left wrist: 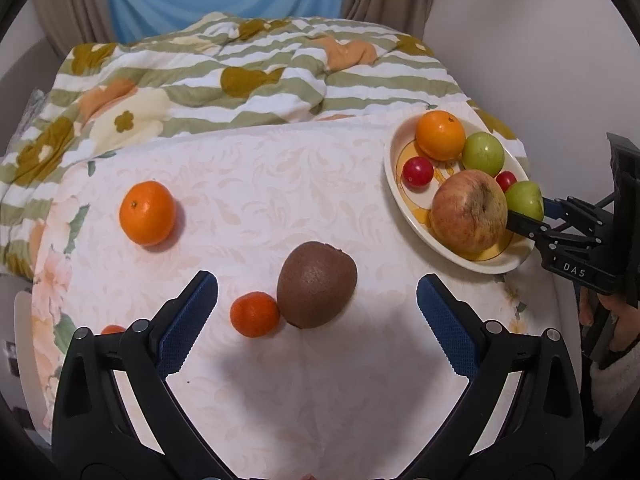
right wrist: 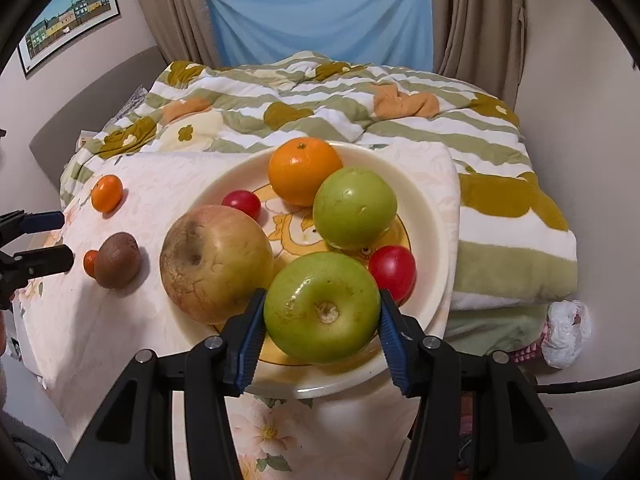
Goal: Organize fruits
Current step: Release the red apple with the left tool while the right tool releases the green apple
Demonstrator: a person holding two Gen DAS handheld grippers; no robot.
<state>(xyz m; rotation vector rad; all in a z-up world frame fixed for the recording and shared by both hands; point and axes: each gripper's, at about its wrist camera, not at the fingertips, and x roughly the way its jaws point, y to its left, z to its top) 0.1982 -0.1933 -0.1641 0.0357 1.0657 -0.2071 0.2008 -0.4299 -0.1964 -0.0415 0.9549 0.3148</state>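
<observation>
A cream plate [right wrist: 430,216] [left wrist: 394,168] holds an orange [right wrist: 304,170], a green apple [right wrist: 354,208], a big reddish apple [right wrist: 216,262], two small red fruits [right wrist: 242,203] [right wrist: 394,270] and a second green apple [right wrist: 322,306]. My right gripper [right wrist: 322,310] [left wrist: 528,216] is shut on that near green apple, over the plate's front. On the cloth lie a brown kiwi [left wrist: 316,288], a small tangerine [left wrist: 254,314] touching it, and an orange [left wrist: 147,213]. My left gripper [left wrist: 316,300] is open, its fingers on either side of the kiwi and tangerine.
The white floral cloth [left wrist: 260,184] covers a small table beside a bed with a striped flowered quilt [left wrist: 240,80]. A bit of another orange fruit [left wrist: 112,329] peeks behind the left finger. A white plastic bag [right wrist: 566,334] lies low on the right.
</observation>
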